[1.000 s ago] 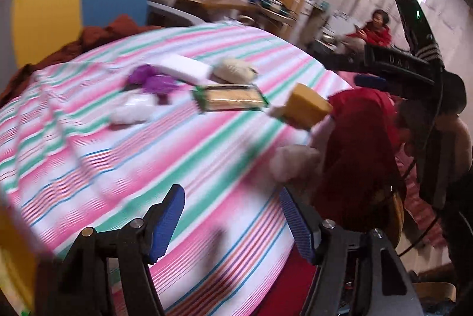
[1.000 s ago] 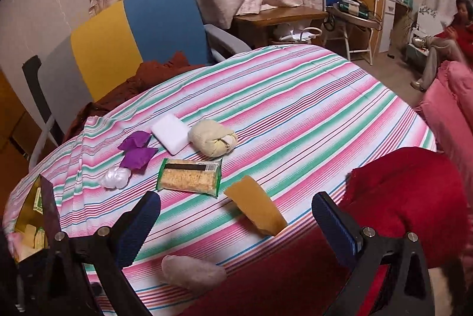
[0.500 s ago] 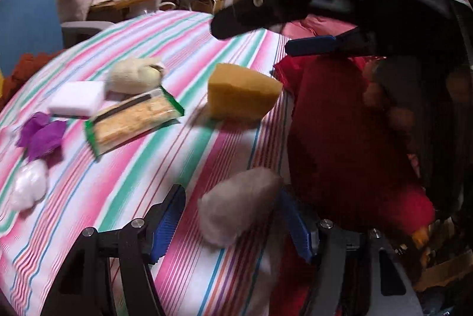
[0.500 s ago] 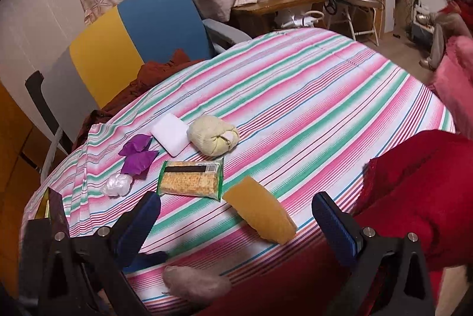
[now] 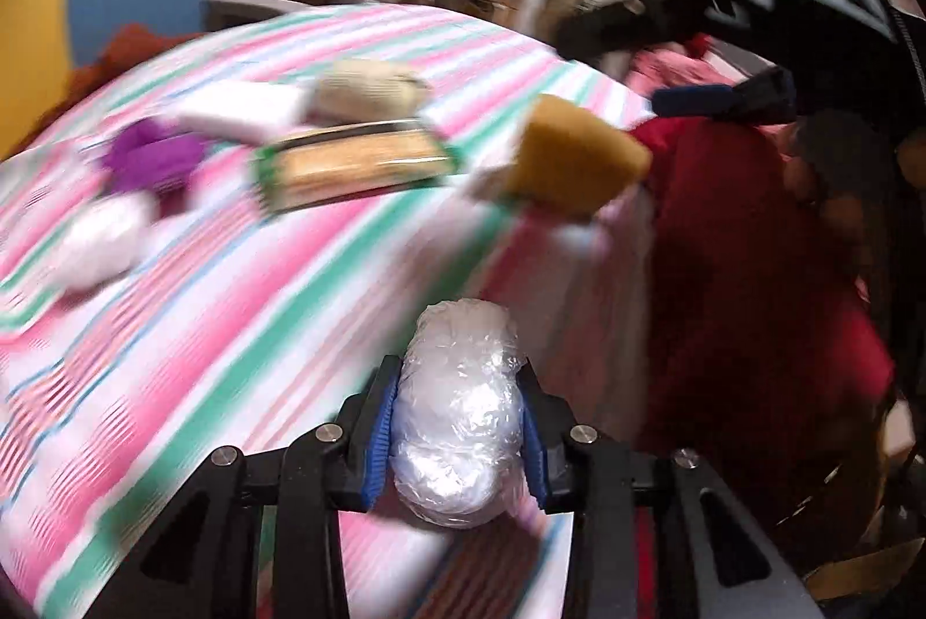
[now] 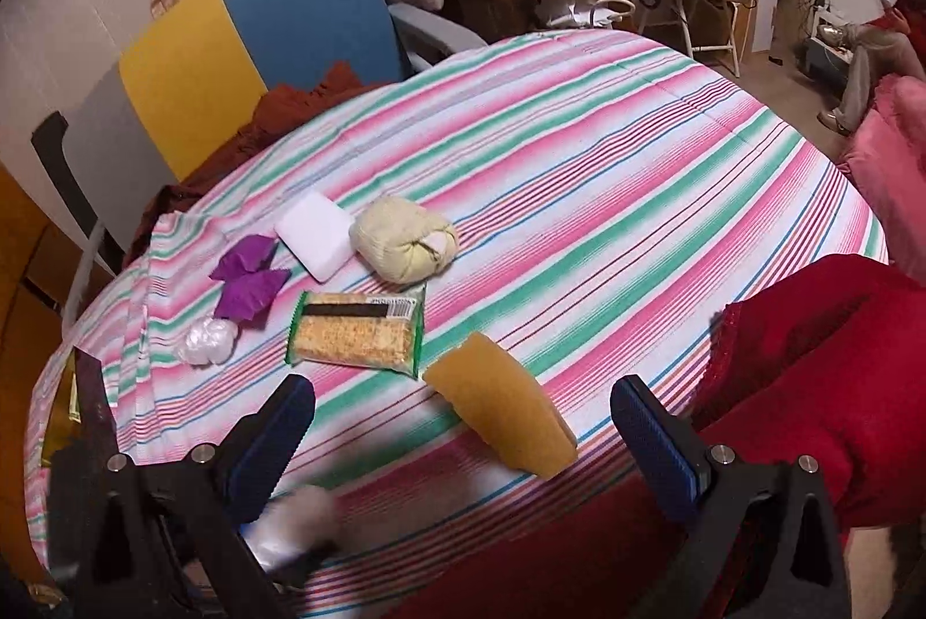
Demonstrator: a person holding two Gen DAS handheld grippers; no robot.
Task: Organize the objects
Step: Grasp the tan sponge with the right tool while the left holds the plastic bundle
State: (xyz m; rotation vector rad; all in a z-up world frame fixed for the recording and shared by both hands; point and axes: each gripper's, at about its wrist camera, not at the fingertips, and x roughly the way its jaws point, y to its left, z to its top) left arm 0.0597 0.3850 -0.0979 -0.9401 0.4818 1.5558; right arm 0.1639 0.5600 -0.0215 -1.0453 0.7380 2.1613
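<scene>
My left gripper is shut on a bundle wrapped in clear plastic, held over the near edge of the striped tablecloth. This view is blurred by motion. Beyond it lie a yellow sponge, a cracker packet, a cream cloth ball, a white block, purple paper and a white plastic wad. My right gripper stands open above the yellow sponge. The bundle shows blurred at the lower left of the right wrist view.
A person's red garment lies against the table's near right edge. A blue and yellow chair stands behind the table with brown cloth on it. The striped tablecloth is bare on its right half. Furniture crowds the back of the room.
My left gripper has shut on the wrapped bundle near the table's front edge and is moving with it. The right gripper has stayed open and shifted only slightly.
</scene>
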